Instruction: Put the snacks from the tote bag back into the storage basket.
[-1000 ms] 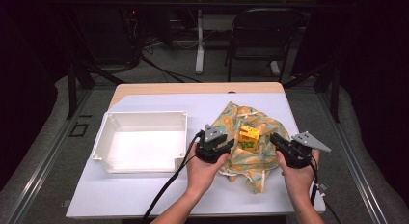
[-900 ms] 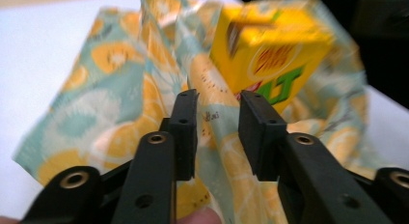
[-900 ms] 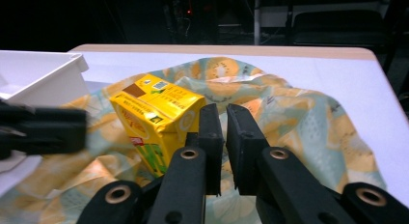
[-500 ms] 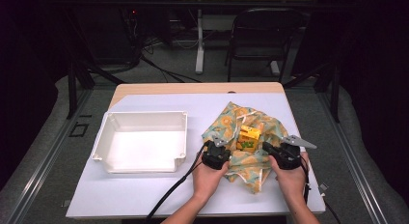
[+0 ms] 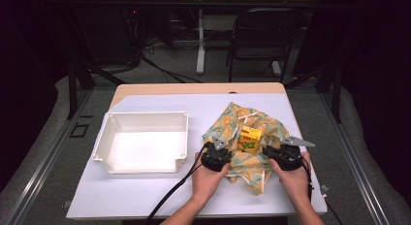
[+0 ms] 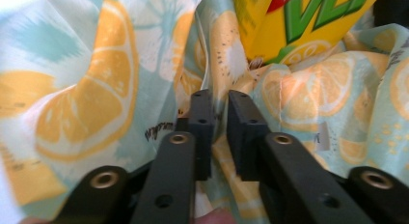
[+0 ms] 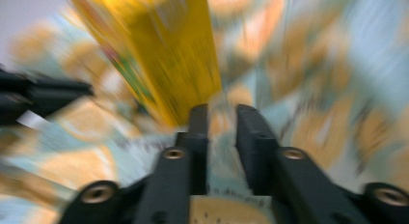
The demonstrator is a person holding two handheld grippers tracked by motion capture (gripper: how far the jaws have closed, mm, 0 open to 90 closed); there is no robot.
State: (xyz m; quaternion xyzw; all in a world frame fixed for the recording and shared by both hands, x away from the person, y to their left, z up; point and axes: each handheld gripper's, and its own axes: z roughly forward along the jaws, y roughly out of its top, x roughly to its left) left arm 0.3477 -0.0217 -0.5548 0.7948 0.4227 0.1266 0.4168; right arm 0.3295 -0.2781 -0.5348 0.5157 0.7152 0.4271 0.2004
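One cloth (image 5: 252, 147), pale blue-green printed with orange and lemon slices, lies crumpled at the centre right of the white worktop (image 5: 145, 191). One yellow carton (image 5: 250, 138) with green lettering stands on it, near the middle of the folds. One empty white tray (image 5: 140, 141) sits at the centre left, apart from the cloth.

Two hand-held grippers work the cloth's near edge. The left hand-held gripper (image 5: 215, 154), seen in its own view (image 6: 219, 108), has its jaws nearly closed with a fold of cloth pinched between them. The right hand-held gripper (image 5: 283, 156) (image 7: 222, 120) shows a narrow gap over the cloth; blur hides whether it grips.
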